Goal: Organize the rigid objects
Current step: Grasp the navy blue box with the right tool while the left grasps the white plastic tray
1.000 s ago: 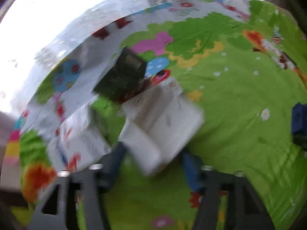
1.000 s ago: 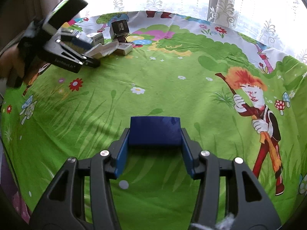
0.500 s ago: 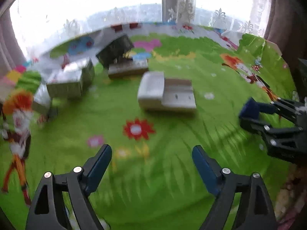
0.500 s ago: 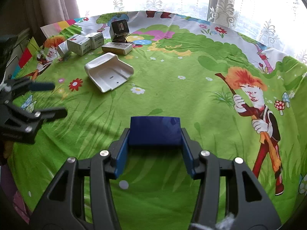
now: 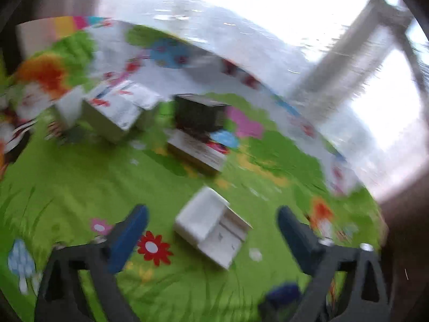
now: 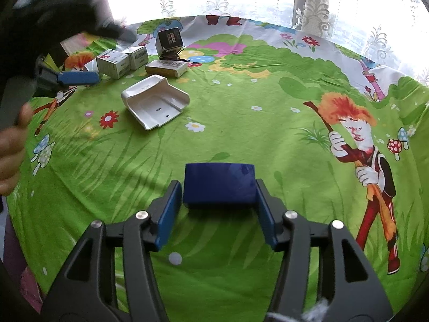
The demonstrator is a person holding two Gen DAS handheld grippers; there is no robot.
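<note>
- Jaws of the right gripper (image 6: 217, 186) just been easing apart, standing loosely either side of a dark blue rectangular hard-shelled box (image 6: 219, 187) without visibly pressing it; box down on the green cartoon-print cloth (image 6: 241, 134), well on the near side of the white moulded plastic tray (image 6: 155, 102).
- Probably light and stiff with a smooth, slightly glossy skin, so prone to slipping; best taken across the two short flat sides, pads square and low.
- Jaws of the left gripper (image 5: 212, 210) just been opening to full spread, nothing between them; hovering just to the near side of the white tray, a person's hand (image 6: 10, 145) behind it.
- Beyond the tray, close together: two white cartons (image 6: 112, 63), a flat tan box (image 6: 166, 67), an upright black box (image 6: 169, 40).
- Plenty of bare cloth right of the tray for sliding or carrying.
- Crowded ground beyond the tray; cloth edge and window curtain just behind that cluster, so little margin there.
</note>
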